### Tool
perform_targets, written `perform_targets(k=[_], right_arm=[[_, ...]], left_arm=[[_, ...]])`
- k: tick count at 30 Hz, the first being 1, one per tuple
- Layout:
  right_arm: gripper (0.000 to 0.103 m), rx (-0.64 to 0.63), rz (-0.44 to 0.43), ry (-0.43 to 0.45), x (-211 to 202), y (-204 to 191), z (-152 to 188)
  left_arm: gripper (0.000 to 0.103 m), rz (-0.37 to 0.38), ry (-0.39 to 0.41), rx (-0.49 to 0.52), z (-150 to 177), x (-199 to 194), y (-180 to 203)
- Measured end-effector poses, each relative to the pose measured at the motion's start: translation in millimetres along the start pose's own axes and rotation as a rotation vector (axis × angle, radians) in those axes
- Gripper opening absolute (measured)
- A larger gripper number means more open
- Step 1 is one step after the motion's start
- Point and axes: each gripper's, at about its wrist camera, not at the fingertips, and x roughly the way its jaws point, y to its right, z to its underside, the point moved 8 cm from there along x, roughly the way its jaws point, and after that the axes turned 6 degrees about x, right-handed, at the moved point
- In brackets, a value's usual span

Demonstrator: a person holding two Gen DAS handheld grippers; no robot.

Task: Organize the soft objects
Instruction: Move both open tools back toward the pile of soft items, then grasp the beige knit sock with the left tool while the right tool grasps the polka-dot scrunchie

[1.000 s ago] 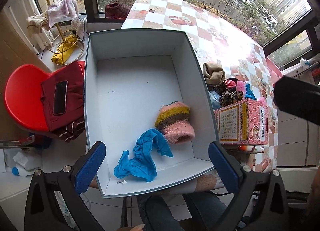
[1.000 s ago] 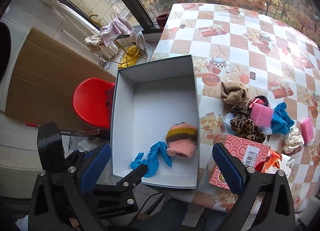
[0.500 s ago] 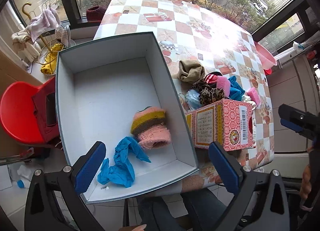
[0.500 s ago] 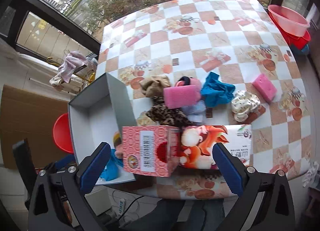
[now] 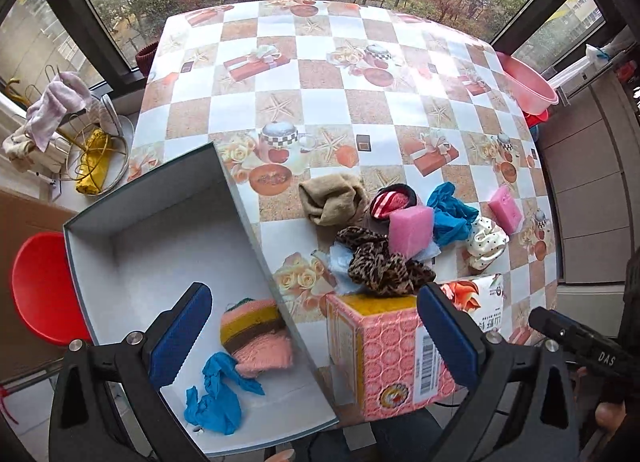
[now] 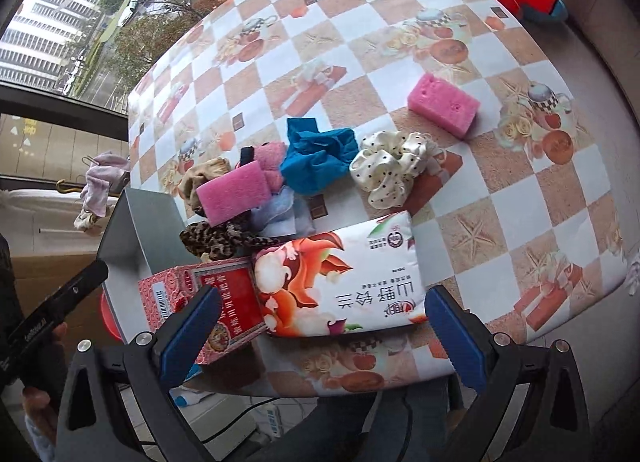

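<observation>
The table, covered in a checkered cloth, carries everything, and the layout reads as a sorting job partly done: an open grey box sits at its near left corner as the collecting place, within easy reach of both tools. Inside it lie a striped knitted piece and a crumpled blue cloth, so I judge two soft things are already put away. Just right of the box stand a pink carton and a printed tissue pack, side by side at the table's near edge; they seem to be bystanders here. Beyond them the remaining soft things lie heaped together: a tan cloth, a leopard scrunchie, a pink sponge resting on top of the heap, a blue cloth, and a dotted cream scrunchie just beside it. A second pink sponge lies apart, farther out. The left gripper hangs over the box wall with its jaws spread wide and nothing between them. The right gripper hovers above the tissue pack, jaws likewise spread and empty, facing the heap, probably to choose the next piece to carry over.
</observation>
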Motion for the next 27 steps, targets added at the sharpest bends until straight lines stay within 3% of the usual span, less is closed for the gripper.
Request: perform_targets(k=[12,20,27], right_arm=[[0.102,0.075,0.048,-0.061,20.9,58.4,-36.1],[0.102,0.042,0.066,-0.111,49.0,58.5,-63.3],[0.102,0.002,0.085,-0.143,75.7,51.5,-82.1]], left_arm=[[0.102,-0.071,-0.154,0.018,-54.8,70.0,21.4],[0.102,-0.058,-0.292,-0.055,-74.0,125.6,14.0],[0.102,-0.045,-0.414,-0.081,-64.9,163.9,9.6]])
